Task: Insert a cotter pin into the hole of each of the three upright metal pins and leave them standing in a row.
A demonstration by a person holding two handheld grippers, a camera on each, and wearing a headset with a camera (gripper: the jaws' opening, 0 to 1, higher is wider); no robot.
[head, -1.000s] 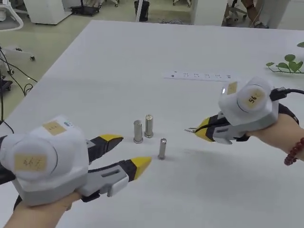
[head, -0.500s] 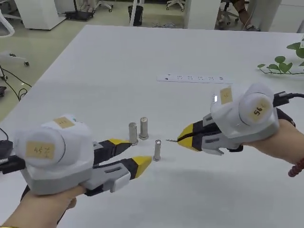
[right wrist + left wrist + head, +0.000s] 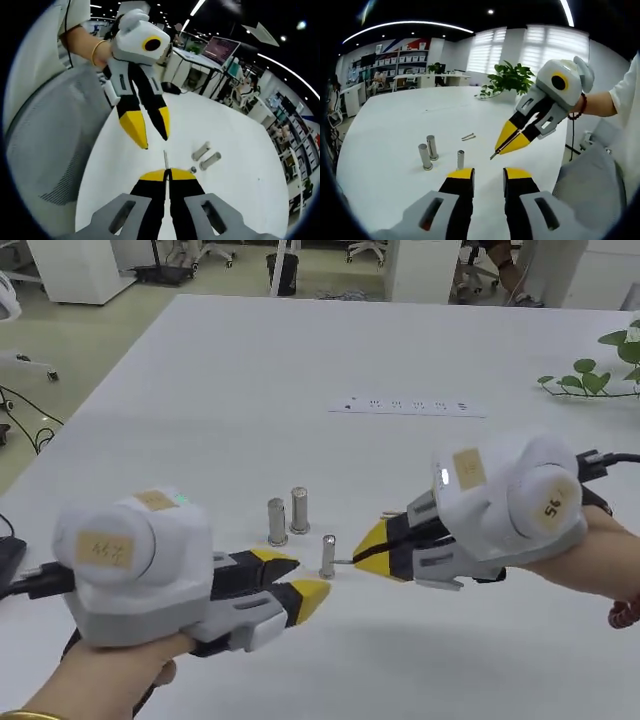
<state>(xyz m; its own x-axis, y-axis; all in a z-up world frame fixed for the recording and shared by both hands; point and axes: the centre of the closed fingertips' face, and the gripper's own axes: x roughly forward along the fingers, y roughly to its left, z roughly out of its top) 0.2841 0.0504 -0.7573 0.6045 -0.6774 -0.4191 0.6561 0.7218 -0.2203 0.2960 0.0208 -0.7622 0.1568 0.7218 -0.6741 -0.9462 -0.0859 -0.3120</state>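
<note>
Three short upright metal pins stand on the white table: two close together (image 3: pixel 277 522) (image 3: pixel 299 510) and a third (image 3: pixel 328 556) nearer me. My right gripper (image 3: pixel 362 548) is shut on a thin cotter pin (image 3: pixel 345 561), whose tip points at the near pin from the right, just short of it. In the right gripper view the cotter pin (image 3: pixel 165 157) sticks out past the closed jaws toward the near pin (image 3: pixel 193 170). My left gripper (image 3: pixel 297 575) is open, low at the front left of that pin, with nothing in it. The left gripper view has the near pin (image 3: pixel 461 160) ahead of its jaws.
A white power strip (image 3: pixel 408 406) lies further back on the table. A green plant (image 3: pixel 590 380) is at the far right edge. Spare cotter pins (image 3: pixel 468 136) lie on the table beyond the metal pins. The table's left edge (image 3: pixel 90 390) drops to the floor.
My right gripper has carried the cotter pin leftward, down close to the near metal pin. The left gripper has edged right toward that same pin. The three pins stand as before.
</note>
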